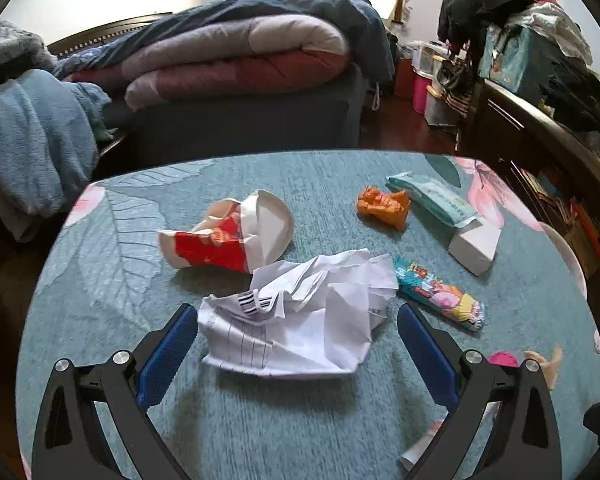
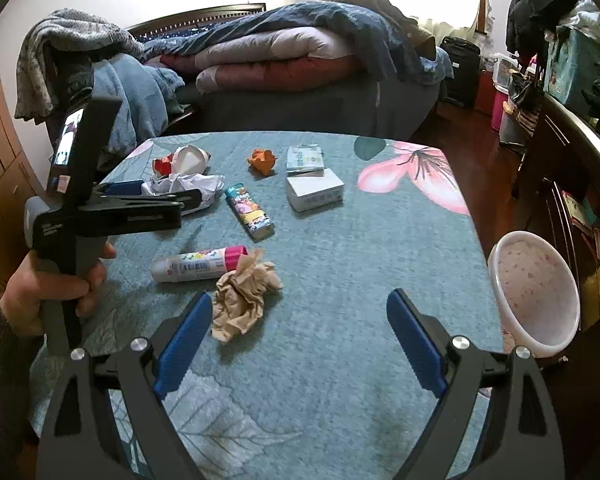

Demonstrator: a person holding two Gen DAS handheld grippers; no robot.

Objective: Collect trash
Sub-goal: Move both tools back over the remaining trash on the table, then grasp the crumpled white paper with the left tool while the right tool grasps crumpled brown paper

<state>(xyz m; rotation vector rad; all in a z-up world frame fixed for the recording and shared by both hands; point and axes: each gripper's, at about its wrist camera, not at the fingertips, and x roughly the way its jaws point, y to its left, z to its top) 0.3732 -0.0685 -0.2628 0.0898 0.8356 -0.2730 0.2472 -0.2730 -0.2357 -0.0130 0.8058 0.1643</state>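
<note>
Across the left wrist view:
Left gripper (image 1: pixel 298 332): jaws spread wide, blue pads on either side of the crumpled white paper (image 1: pixel 300 316) at lower centre; the pads do not press on it.
Crushed red-and-white cup (image 1: pixel 228 240): lying on its side just above the paper, left of centre.
Orange scrap (image 1: pixel 384 206): upper right of centre, beside a pale green tissue pack (image 1: pixel 432 198).
White box (image 1: pixel 474 246): right, touching the pack's lower end.
Colourful wrapper (image 1: pixel 440 298): just right of the paper.
Worktop (image 1: pixel 100 280): teal cloth with leaf and pink flower print.

Across the right wrist view:
Right gripper (image 2: pixel 300 336): jaws wide apart, nothing between them, over bare cloth at lower centre.
Crumpled brown paper (image 2: pixel 242 300): just right of the left-hand pad.
Tube with pink cap (image 2: pixel 198 266): lying above the brown paper, touching it.
Hand (image 2: pixel 52 292): at the left edge, gripping the other tool's handle.
Pink-rimmed basket (image 2: pixel 536 300): right edge, beside the worktop.
Bed (image 2: pixel 292 60): behind, piled with folded quilts.
</note>
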